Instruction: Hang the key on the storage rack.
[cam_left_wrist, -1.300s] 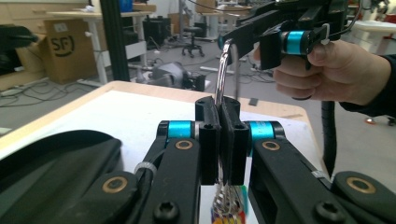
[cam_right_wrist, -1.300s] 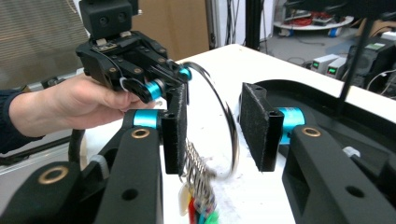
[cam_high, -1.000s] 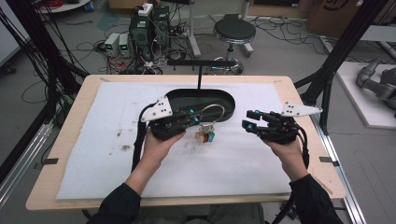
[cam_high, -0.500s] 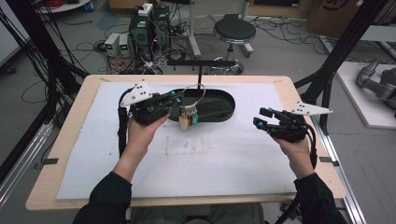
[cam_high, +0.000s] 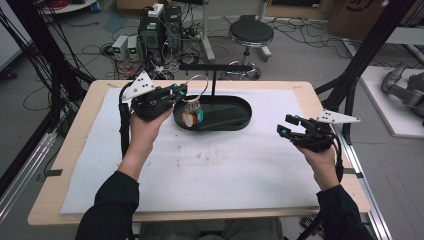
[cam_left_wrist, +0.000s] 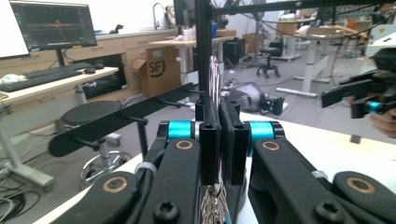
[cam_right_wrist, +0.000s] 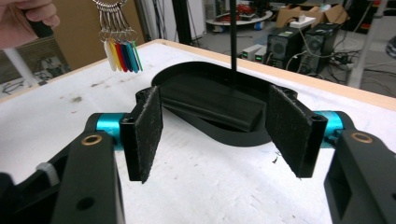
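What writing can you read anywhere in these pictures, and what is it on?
"SFJ", as best it reads, on the side of a cardboard box under the desk, in the left gripper view.
Monitor on that desk: text on its screen too small to read.
Cardboard box at the high view's top right: dark mark, unreadable.

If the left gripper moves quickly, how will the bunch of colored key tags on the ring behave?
The key tags hang loose from a ring pinched in the left gripper, so they will probably swing and fan out. They look thin and small, likely light. The ring itself seems stiff and may pivot between the pads.
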